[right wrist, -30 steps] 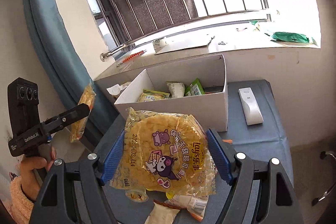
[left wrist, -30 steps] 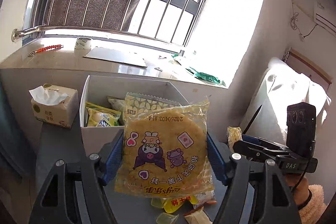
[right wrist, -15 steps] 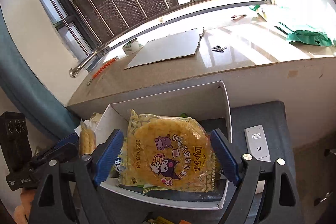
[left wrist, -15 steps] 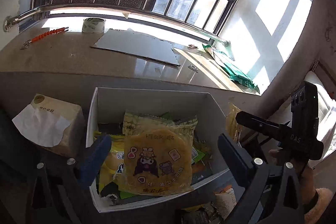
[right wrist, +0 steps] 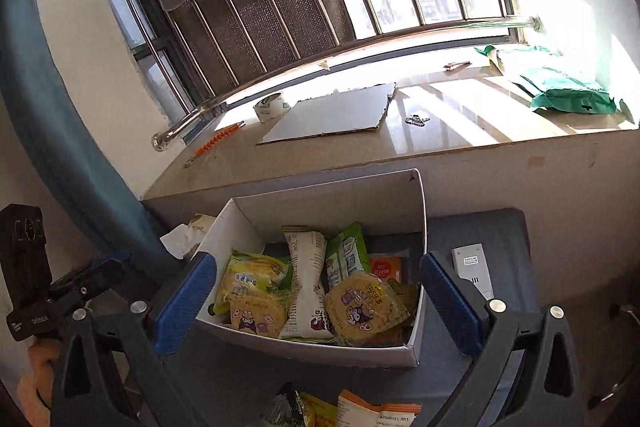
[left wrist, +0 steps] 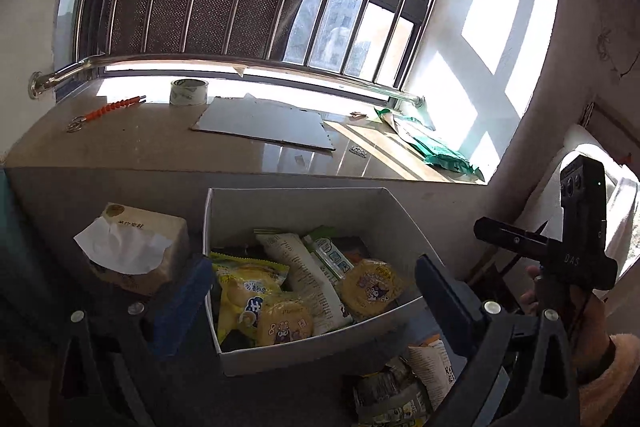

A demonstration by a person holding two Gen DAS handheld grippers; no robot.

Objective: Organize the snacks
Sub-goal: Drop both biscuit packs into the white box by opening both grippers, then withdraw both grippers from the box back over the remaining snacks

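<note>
A white cardboard box (left wrist: 296,357) (right wrist: 320,349) holds several snack packets. Two round yellow cracker packs with a cartoon print lie in it: one at the near left (left wrist: 285,321) (right wrist: 259,314), one at the right (left wrist: 372,285) (right wrist: 365,304). A long white packet (right wrist: 307,287) lies between them. My left gripper (left wrist: 316,303) is open and empty above the box's front. My right gripper (right wrist: 318,301) is open and empty above the same box. More loose snacks lie in front of the box (left wrist: 404,385) (right wrist: 352,409).
A tissue box (left wrist: 134,253) stands left of the white box. A white remote (right wrist: 474,271) lies on the blue-grey table to its right. The window sill behind carries a tape roll (left wrist: 189,92), a cardboard sheet (left wrist: 264,125) and a green bag (right wrist: 572,95).
Both grippers opened and dropped their yellow cracker packs into the box, the left first, then the right. Both then pulled back and up from the box.
</note>
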